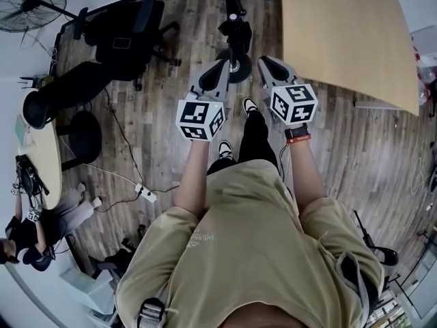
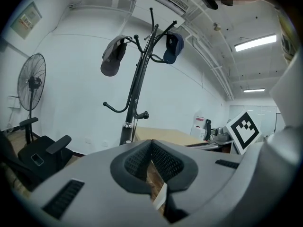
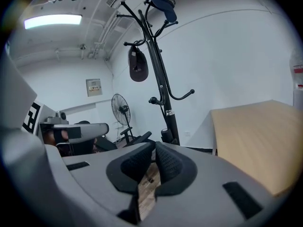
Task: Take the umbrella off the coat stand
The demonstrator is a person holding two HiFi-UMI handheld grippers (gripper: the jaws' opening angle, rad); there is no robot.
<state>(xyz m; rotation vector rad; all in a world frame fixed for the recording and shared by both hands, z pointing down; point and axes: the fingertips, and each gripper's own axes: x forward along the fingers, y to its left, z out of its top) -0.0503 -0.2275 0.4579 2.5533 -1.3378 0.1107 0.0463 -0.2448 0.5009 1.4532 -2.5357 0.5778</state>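
Observation:
The black coat stand (image 1: pixel 234 19) rises straight ahead of me, with its round base (image 1: pixel 237 70) on the wood floor. In the left gripper view the coat stand (image 2: pixel 135 93) carries a grey cap (image 2: pixel 112 56) and a blue cap (image 2: pixel 173 46), and its two lower hooks are bare. I cannot make out an umbrella in any view. My left gripper (image 1: pixel 222 63) and right gripper (image 1: pixel 266 61) are side by side, pointing at the base and short of it. Both are shut with nothing between the pads.
A light wooden table (image 1: pixel 348 39) stands to the right of the stand. To its left are a black office chair (image 1: pixel 130 33) and a floor fan (image 1: pixel 31 5). A cable and power strip (image 1: pixel 145 193) cross the floor at left, near a seated person (image 1: pixel 41 231).

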